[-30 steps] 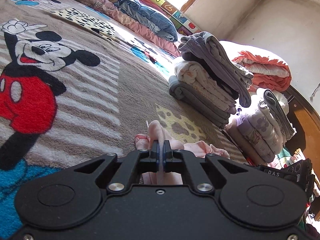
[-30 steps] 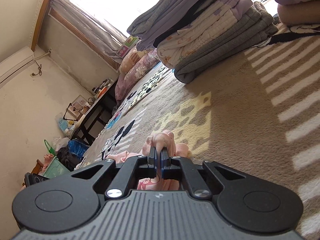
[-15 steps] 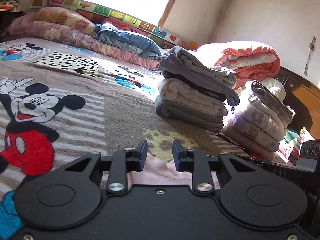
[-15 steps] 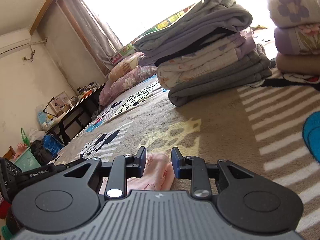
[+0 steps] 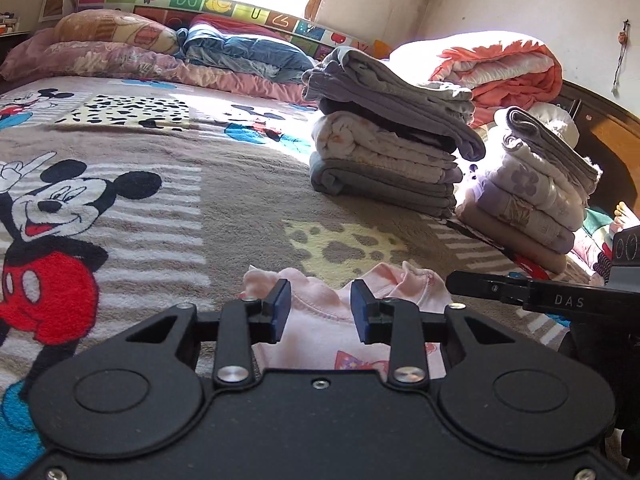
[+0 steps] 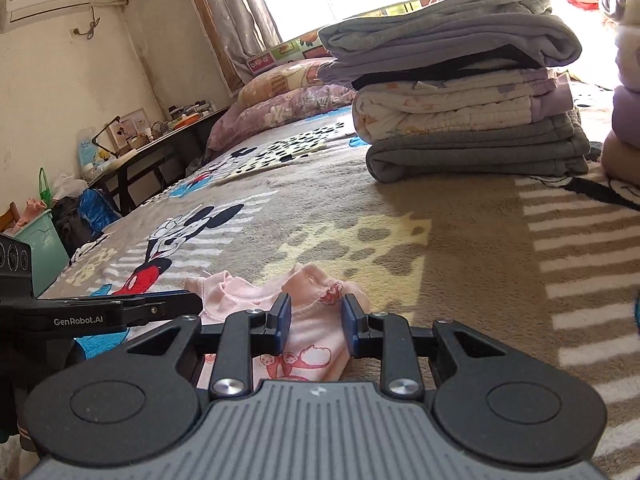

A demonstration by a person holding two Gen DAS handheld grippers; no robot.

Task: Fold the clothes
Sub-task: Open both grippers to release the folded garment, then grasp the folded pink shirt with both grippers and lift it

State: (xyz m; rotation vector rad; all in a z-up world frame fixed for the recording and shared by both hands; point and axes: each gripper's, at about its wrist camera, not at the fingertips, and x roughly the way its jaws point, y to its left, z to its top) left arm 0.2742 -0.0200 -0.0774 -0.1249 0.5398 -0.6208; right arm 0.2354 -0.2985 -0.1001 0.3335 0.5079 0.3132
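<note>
A small pink garment (image 5: pixel 320 320) lies flat on the cartoon-mouse blanket (image 5: pixel 120 208) that covers the bed, just in front of both grippers; its ruffled edge points toward the stacks, and a red-pink print shows on the cloth near the right gripper. The left gripper (image 5: pixel 320 312) hangs low over the garment with its blue pads (image 5: pixel 282 310) apart and its jaws opening; the pink cloth shows through the gap, yet neither pad presses on it. The right gripper (image 6: pixel 314 322) sits beside it over the other end of the same garment, its jaws part-way open at a narrow gap, the pads (image 6: pixel 284 316) clear of the fabric, which lies below and between them. In the left wrist view the right gripper's finger reaches in from the right edge; in the right wrist view the left gripper's finger comes in from the left edge. Farther up the blanket stands a stack of folded clothes (image 5: pixel 384 152), grey at the bottom, pale quilted in the middle, grey and lilac on top; a second stack (image 5: pixel 536 200) of lilac and cream pieces stands just beside it, to the right in the left wrist view. A rolled orange-and-white quilt (image 5: pixel 504 68) lies behind them; pillows (image 5: pixel 104 48) line the head of the bed under a bright window; a cluttered dark table (image 6: pixel 160 144) stands against the wall.
</note>
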